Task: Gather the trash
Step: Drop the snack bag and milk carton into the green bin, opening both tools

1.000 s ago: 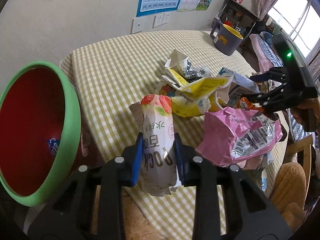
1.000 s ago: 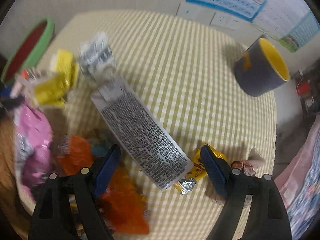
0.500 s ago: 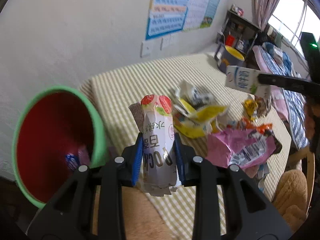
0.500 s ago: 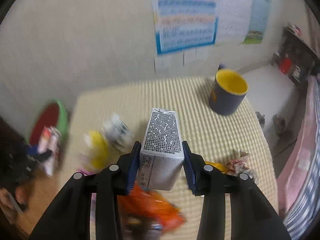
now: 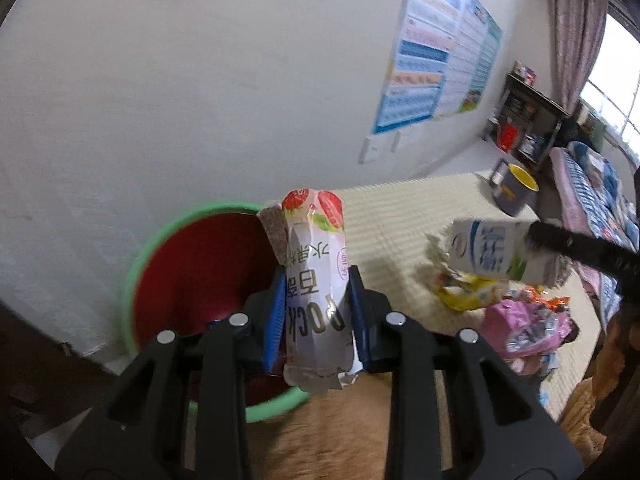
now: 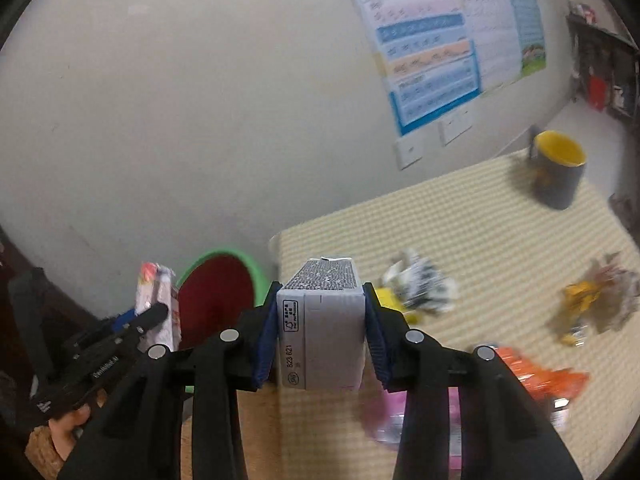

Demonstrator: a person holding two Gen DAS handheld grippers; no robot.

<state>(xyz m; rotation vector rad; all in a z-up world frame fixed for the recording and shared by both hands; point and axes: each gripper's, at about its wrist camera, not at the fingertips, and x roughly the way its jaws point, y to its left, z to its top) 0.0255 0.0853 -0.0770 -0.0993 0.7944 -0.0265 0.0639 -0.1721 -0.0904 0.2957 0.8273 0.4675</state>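
My left gripper (image 5: 316,320) pinches a strawberry snack wrapper (image 5: 314,288) upright, in front of the green-rimmed red bin (image 5: 188,276). My right gripper (image 6: 322,336) clamps a milk carton (image 6: 322,328) above the checked tablecloth (image 6: 500,240), beside that bin.

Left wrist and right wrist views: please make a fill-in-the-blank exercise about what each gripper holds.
1. The left gripper is shut on a snack ____ printed with strawberries.
2. The right gripper is shut on a milk ____.
3. The bin has a ____ rim and a red inside.
4. The mug on the table is ____ inside.

Missing words: wrapper; carton; green; yellow
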